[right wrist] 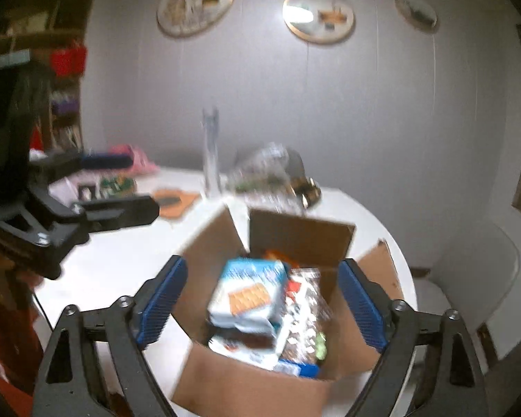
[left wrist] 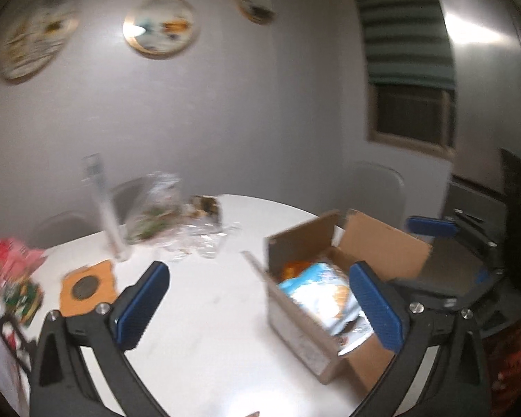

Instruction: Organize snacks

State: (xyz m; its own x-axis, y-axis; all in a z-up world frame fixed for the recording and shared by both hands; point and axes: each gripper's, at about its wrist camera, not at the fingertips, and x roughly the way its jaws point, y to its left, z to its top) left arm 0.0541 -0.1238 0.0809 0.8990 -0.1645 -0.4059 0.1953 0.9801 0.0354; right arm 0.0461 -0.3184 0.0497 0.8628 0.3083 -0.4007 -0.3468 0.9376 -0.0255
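Right tool (right wrist: 260,302): jaws wide, nothing held, hovering above the open cardboard box (right wrist: 250,391). Left tool (left wrist: 258,307): jaws wide, nothing held, over the white tabletop (left wrist: 198,340) just left of the box. Box holds a light-blue cracker pack (right wrist: 248,292) on top of about 2 other packets; blur hides labels. Orange coaster (left wrist: 88,286) lies well left.

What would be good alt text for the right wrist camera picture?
An open right gripper hovers empty over an open cardboard box of snack packets, with a light blue cracker packet on top. The box sits on a white table; the left gripper shows at left.
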